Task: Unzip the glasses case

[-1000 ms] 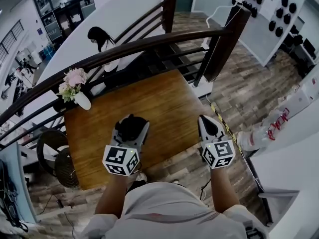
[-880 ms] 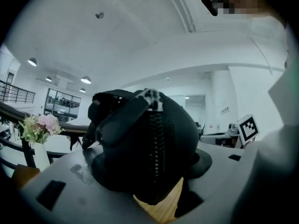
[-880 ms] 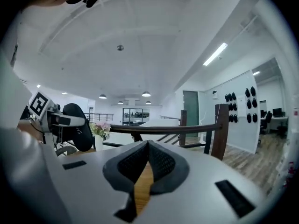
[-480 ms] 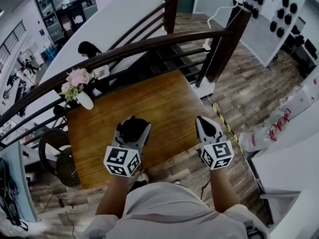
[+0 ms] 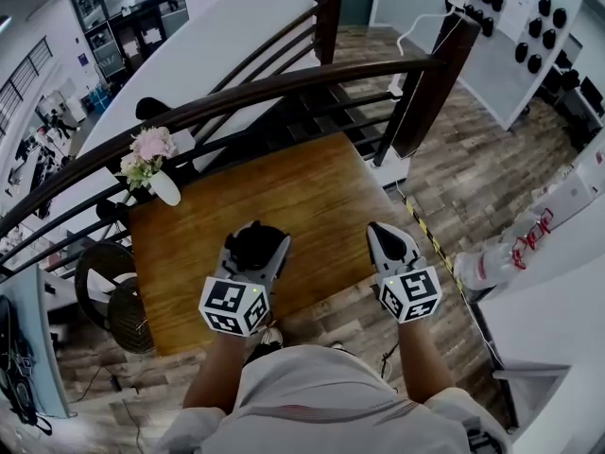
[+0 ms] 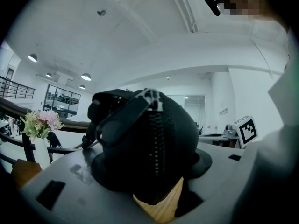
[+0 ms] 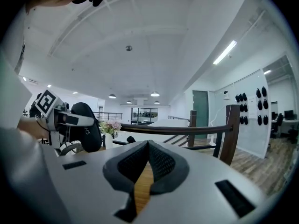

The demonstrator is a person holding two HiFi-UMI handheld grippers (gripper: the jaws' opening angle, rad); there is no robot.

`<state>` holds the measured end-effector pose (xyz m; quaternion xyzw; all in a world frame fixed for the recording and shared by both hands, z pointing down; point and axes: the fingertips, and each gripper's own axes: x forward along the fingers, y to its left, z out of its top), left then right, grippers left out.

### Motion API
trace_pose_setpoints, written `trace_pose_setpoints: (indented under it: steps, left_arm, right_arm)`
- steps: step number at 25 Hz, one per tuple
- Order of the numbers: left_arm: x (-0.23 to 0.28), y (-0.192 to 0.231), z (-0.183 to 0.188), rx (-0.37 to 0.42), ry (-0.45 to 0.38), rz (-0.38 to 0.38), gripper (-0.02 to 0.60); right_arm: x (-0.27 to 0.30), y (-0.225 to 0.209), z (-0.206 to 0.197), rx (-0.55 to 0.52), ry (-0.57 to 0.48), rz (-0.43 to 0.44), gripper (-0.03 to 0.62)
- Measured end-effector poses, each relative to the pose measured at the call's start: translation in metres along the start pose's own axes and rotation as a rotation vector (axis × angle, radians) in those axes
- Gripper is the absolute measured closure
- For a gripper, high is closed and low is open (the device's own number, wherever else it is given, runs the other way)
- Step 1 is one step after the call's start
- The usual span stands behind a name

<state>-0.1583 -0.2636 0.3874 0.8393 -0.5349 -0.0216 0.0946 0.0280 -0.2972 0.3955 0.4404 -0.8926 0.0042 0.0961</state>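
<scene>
My left gripper (image 5: 257, 238) is shut on a black glasses case (image 5: 253, 246), held level over the near part of the wooden table (image 5: 312, 183). In the left gripper view the case (image 6: 140, 148) fills the space between the jaws. Its closed zipper (image 6: 156, 139) runs up the middle toward the camera, with the pull (image 6: 152, 97) at the top. My right gripper (image 5: 383, 231) is shut and empty, about a hand's width to the right of the case. From the right gripper view, its pads (image 7: 161, 160) meet and the case (image 7: 86, 132) shows at the left.
A white vase of pink flowers (image 5: 151, 164) stands at the table's far left corner. A dark curved railing (image 5: 284, 83) runs behind the table, with stairs beyond. A wicker stool (image 5: 104, 296) sits left of the table. A white counter (image 5: 558, 282) lies to the right.
The right gripper has edged a little leftward, toward the case. The left gripper and case have stayed put. A person beyond the railing has walked off to the left.
</scene>
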Motion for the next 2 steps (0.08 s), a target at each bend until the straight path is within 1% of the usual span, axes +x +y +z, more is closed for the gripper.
trace_pose_setpoints:
  steps: [2]
  left_arm:
    - [-0.0009, 0.0007, -0.001, 0.0, 0.003, -0.002, 0.322]
  right_arm:
    - [0.0009, 0.004, -0.0006, -0.003, 0.001, 0.008, 0.543]
